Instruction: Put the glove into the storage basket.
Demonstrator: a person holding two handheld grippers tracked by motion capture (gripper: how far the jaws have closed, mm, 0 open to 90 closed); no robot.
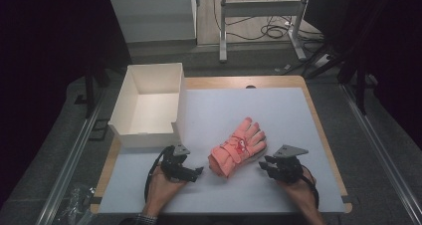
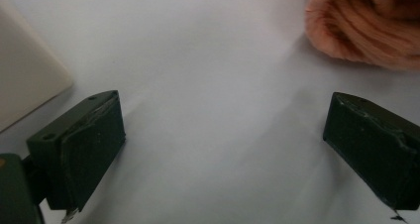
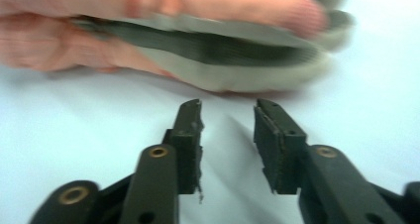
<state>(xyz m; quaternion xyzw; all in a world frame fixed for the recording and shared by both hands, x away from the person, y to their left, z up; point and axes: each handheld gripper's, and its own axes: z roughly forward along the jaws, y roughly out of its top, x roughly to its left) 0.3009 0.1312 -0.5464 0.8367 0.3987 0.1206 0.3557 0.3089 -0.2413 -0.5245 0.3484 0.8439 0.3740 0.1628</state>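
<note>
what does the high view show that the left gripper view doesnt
High view alone: the whole pink glove lying flat with its fingers pointing away, the open white box seen from above, both hands, the right gripper beside the glove, and the floor and desk legs beyond the table.

Left gripper view alone: a close look between the left gripper jaws, which stand wide apart over bare table with nothing between them, and the ribbed knit of the glove's cuff.

Both: the glove, the box and the white table surface.
</note>
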